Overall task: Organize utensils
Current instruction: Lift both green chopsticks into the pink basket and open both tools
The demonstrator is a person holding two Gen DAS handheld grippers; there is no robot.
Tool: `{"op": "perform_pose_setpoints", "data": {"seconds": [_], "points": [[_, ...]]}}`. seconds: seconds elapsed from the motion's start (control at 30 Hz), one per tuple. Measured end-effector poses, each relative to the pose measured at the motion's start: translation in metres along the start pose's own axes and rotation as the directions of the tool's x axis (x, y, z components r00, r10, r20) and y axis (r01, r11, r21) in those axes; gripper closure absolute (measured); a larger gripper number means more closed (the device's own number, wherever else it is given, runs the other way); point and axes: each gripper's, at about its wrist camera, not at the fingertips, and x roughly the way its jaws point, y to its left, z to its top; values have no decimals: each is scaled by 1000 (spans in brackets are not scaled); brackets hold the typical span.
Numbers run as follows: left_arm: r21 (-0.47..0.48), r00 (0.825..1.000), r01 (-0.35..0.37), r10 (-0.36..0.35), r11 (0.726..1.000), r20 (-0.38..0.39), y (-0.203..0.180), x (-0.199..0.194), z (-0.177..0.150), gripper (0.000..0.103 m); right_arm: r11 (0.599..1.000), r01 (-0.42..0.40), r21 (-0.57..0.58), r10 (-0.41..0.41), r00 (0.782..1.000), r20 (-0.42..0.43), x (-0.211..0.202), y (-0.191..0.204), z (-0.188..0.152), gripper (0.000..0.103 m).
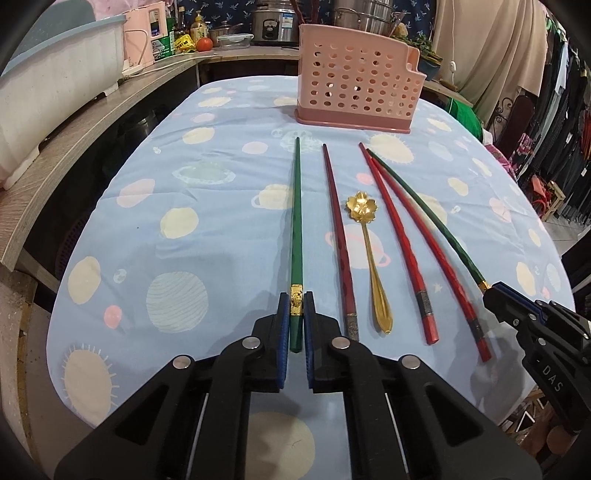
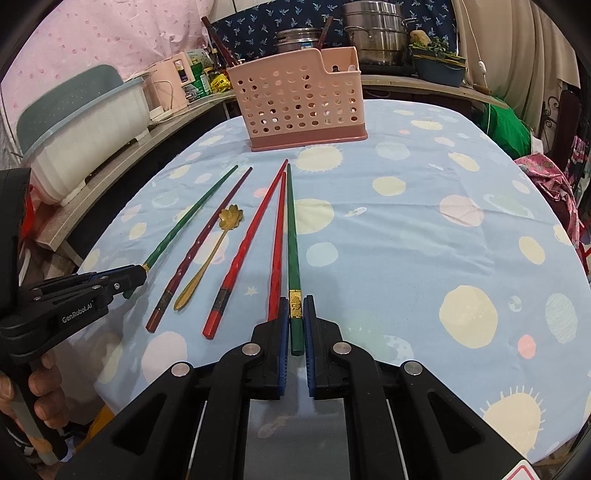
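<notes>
Left gripper (image 1: 295, 300) jaws pinch the left green stick (image 1: 296, 221) at its gold band, pads pressed on both sides, close to the butt end. Right gripper (image 2: 295, 301) jaws clamp the right green stick (image 2: 291, 236) the same way, also on the gold band. Both sticks lie flat on the cloth, tips pointing toward the basket.

Table (image 1: 207, 155): blue cloth with a planet print covers the whole top. A wooden shelf (image 1: 74, 140) runs along its left side and carries a white tub (image 1: 55, 81). Steel pots (image 2: 373, 33) stand at the back.

Basket (image 1: 351, 88): pink, perforated, upright at the far end of the table, well apart from all the utensils. I can't tell what is inside.

Hand (image 2: 40, 391): low at the left in the right wrist view, wrapped round the left gripper's handle.

Sticks on the cloth, left to right after the left green one:
- Maroon stick (image 1: 338, 236), loose, lying near the left gripper's right finger.
- Red stick (image 1: 397, 240), loose.
- Second red stick (image 1: 439, 269), loose. It lies just beside the right green stick, and its butt runs along the right gripper's left finger.

The tips of the two red sticks and the right green stick bunch together at the far end.

Spoon (image 1: 369, 240): gold, flower-shaped bowl pointing toward the basket. It lies between the maroon and red sticks and touches neither.
</notes>
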Motion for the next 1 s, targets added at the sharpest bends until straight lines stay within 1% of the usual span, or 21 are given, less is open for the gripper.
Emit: {"op": "perform_pose_setpoints", "data": {"seconds": [0.27, 0.5, 0.77, 1.0], "points": [[-16, 999, 17, -16, 1000, 48, 2, -24, 12, 96, 1000, -8, 15, 6, 996, 83, -28, -3, 20, 96], [-35, 995, 30, -26, 999, 100, 9, -48, 32, 96, 999, -15, 43, 7, 987, 160, -55, -14, 45, 96], [-62, 986, 28, -17, 998, 168, 22, -75, 64, 96, 996, -39, 76, 18, 966, 260, -80, -31, 80, 96], [-76, 969, 45, -25, 996, 245, 30, -98, 100, 96, 996, -44, 75, 15, 939, 344, -98, -39, 113, 96]]}}
